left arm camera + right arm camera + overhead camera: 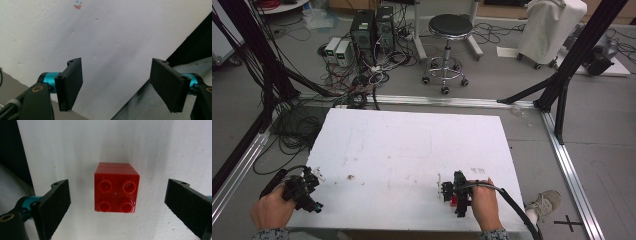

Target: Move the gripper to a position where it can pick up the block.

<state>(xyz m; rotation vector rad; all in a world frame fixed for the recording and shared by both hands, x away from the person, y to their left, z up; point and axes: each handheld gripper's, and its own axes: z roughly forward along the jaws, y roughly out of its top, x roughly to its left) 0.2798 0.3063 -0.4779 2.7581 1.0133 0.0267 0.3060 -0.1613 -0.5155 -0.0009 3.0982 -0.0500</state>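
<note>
Your work surface is a white table (pixel 412 150), its top scuffed with faint marks and a small dark speck toward your left. One red four-stud brick (pixel 116 191) sits directly on it near your right-hand edge, studs up. The right gripper view shows it flat on the white top.

We see two hands at white table (pixel 412 145) near edge: left gripper (pixel 304 190) at left corner, right gripper (pixel 457 192) over red block (pixel 454 200); black stool (pixel 450 30) beyond.
</note>
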